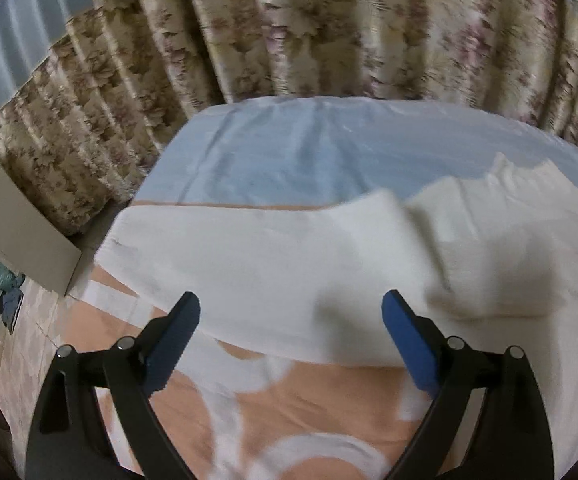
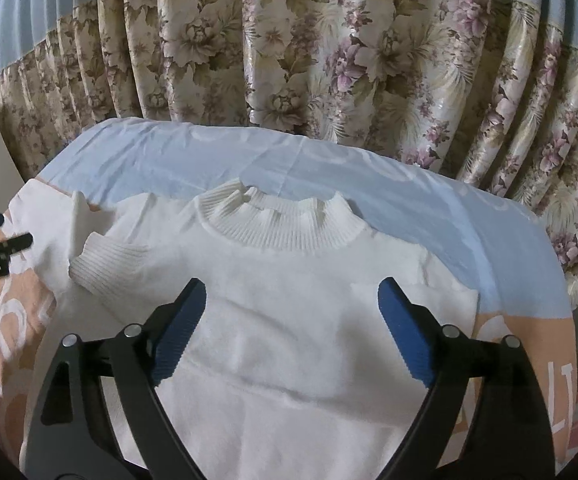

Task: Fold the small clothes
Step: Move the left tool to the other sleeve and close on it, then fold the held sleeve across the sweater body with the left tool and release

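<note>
Sweater, white ribbed-knit, small, with mock-neck collar (image 1: 273, 256). Left wrist view: lies across a bedsheet printed peach, white and pale blue (image 1: 289, 156); one long sleeve stretches from nine o'clock towards centre, the body bunched at three o'clock, blurred. Left gripper, black-armed with blue pads (image 1: 291, 334), stands wide apart, nothing between the pads, hovering over the sleeve's near edge. Floral curtain in beige and mauve (image 1: 289, 28) hangs behind, from nine through three o'clock.

Right wrist view: the sweater (image 2: 289, 300) lies flat, collar at twelve o'clock, a ribbed cuff (image 2: 105, 264) folded onto the chest at nine o'clock. Right gripper (image 2: 291, 326) likewise spread wide and empty above the chest. The left gripper's tip shows at the nine o'clock edge.

Handling, judged: light, soft, limp; stretches and sags if lifted by one point; not fragile. Best taken at firmer ribbed parts, cuff or hem, or at shoulder seams, pinching both layers together.
</note>
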`<act>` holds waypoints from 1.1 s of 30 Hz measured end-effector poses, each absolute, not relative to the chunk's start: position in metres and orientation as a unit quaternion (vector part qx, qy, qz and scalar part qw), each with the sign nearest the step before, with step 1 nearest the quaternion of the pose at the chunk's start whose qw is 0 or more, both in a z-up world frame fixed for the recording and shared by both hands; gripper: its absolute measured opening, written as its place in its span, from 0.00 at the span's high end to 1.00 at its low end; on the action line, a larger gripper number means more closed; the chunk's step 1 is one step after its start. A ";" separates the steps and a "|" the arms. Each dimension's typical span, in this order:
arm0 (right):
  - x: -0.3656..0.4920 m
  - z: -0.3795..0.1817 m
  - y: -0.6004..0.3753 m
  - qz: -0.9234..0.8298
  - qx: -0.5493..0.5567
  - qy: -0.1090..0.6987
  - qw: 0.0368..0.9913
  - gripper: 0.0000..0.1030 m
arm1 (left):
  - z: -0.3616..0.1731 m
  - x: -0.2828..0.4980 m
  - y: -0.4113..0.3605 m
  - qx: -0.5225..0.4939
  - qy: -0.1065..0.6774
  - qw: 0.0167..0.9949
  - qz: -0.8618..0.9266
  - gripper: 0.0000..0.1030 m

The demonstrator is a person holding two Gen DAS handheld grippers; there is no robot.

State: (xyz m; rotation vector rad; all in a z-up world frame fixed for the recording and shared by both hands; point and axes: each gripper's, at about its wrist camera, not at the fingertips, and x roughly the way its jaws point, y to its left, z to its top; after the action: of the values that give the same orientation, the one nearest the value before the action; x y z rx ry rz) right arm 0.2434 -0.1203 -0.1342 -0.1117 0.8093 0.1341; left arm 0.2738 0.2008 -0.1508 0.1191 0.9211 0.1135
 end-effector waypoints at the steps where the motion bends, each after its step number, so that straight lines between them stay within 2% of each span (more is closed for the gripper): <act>1: 0.243 -0.135 -0.120 0.066 -0.056 0.395 0.915 0.14 | -0.151 0.277 0.213 0.047 0.443 0.893 0.061 0.10; 7: 0.244 -0.145 -0.125 0.060 -0.054 0.406 0.910 0.14 | -0.163 0.297 0.270 0.031 0.452 0.884 0.112 0.10; 14: 0.241 -0.146 -0.129 0.053 -0.062 0.405 0.911 0.14 | -0.185 0.317 0.301 0.009 0.472 0.876 0.104 0.12; 15: 0.240 -0.146 -0.129 0.052 -0.064 0.405 0.911 0.14 | -0.189 0.320 0.305 0.006 0.476 0.873 0.105 0.14; 17: 0.238 -0.146 -0.132 0.050 -0.067 0.404 0.911 0.14 | -0.194 0.324 0.309 0.002 0.485 0.869 0.104 0.32; 24: 0.236 -0.152 -0.140 0.042 -0.070 0.410 0.908 0.14 | -0.194 0.328 0.320 -0.029 0.487 0.868 0.098 0.45; 27: 0.235 -0.154 -0.143 0.040 -0.066 0.412 0.908 0.14 | -0.194 0.331 0.322 -0.030 0.487 0.867 0.101 0.58; 31: 0.236 -0.154 -0.144 0.041 -0.062 0.412 0.908 0.14 | -0.193 0.335 0.323 -0.029 0.492 0.864 0.097 0.85; 33: 0.237 -0.154 -0.144 0.042 -0.060 0.412 0.908 0.14 | -0.194 0.338 0.320 -0.023 0.495 0.863 0.101 0.90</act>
State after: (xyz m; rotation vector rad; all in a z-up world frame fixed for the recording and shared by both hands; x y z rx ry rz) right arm 0.2366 -0.1435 -0.1542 -0.1247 0.8506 0.0873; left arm 0.3383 0.3199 -0.1937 -0.0473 1.0381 0.2114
